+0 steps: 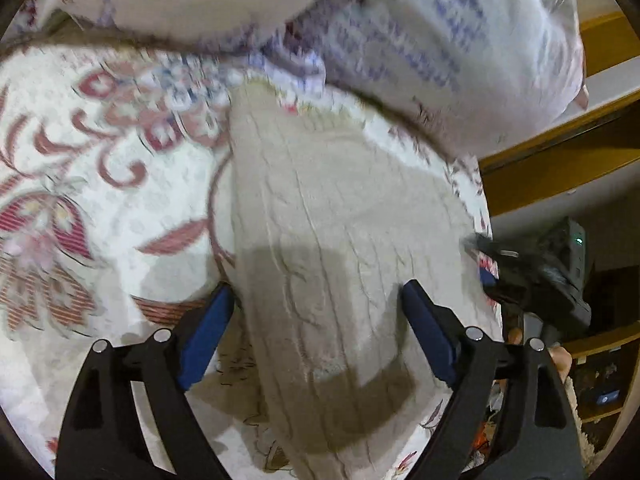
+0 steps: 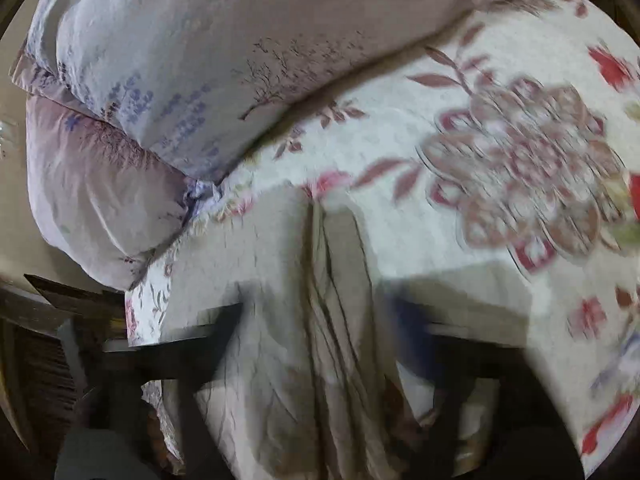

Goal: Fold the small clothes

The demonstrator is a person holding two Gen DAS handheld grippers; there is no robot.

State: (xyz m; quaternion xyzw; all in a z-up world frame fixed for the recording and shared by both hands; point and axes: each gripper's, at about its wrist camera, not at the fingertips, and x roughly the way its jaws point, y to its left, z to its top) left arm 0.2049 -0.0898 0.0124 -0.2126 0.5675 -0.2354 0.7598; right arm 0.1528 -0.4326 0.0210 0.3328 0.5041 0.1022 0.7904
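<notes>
Left claw (image 1: 316, 300): black angular arms, dark blue finger pads (image 1: 206, 332), round silver screw heads at joints. Right claw (image 2: 316, 320): motion-blurred, dark frame, bluish pad. Bare skin of fingers (image 1: 560, 356) beside handle.

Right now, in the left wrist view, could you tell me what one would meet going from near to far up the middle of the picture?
Left gripper, open → beige knitted garment lying on the floral bedspread → pillows at the far end.
</notes>
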